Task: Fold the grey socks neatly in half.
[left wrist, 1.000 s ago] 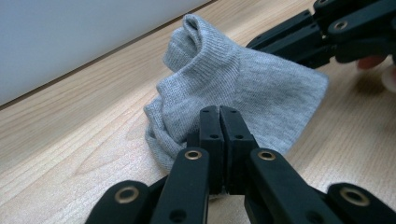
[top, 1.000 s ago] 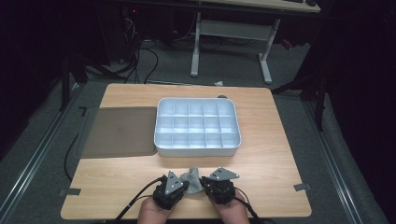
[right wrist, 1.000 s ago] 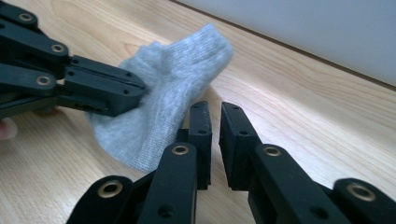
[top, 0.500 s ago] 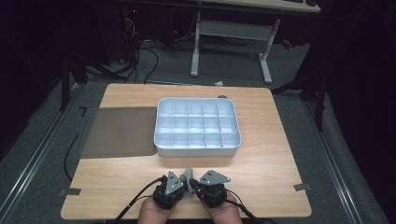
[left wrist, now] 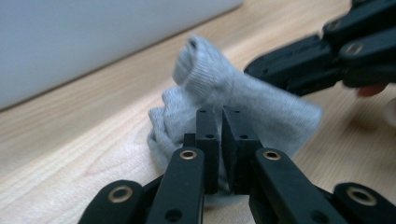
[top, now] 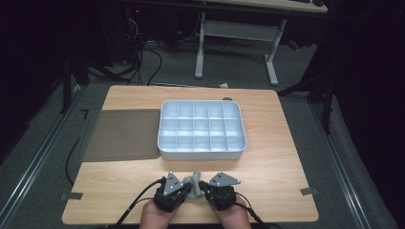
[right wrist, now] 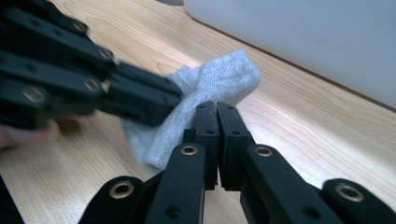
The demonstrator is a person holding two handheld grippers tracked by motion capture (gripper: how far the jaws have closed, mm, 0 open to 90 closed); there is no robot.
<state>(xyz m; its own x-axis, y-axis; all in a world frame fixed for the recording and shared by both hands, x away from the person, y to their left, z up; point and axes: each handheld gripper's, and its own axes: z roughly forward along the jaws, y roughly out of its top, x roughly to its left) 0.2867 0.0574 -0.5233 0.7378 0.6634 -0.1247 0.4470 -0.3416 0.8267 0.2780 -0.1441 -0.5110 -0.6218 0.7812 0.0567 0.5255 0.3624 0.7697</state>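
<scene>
Grey knit: small sock [top: 195, 179], bunched into a soft lump, cuff end poking up.
Place of sock: on the wooden table [top: 277, 191] near its front edge, between the two tongs, just short of the white compartment box [top: 160, 143] and apart from it.
Left gripper [top: 190, 187]: jaws nearly together on a fold of the sock, a thin slit between them, fabric showing in the slit and under it in the left gripper view; just been easing open a little, cloth between the pads.
Right gripper [top: 201, 185]: jaws pressed together at the sock's other side, apparently nipping a thin edge of the knit; how much cloth caught, hard to tell.
Weight: very light, by the look; no strain on either hand.
Stiffness: none; limp and stretchy, likely to sag, fold and drape wherever unsupported.
Grip surface: fuzzy ribbing, not slippery, yet thin enough to slide out of a shallow pinch.
Fragility: unbreakable; worst risk a snagged loop or an overstretched cuff.
Where to take hold: at the cuff or a doubled fold, deep between the pads, never a single loose thread-thin edge.
Two-handed handling: opposite ends pinched for spreading or folding; gentle pull only, given the stretch.
Nearby: dark mat [top: 119, 136] left of the box, well apart from the sock.
</scene>
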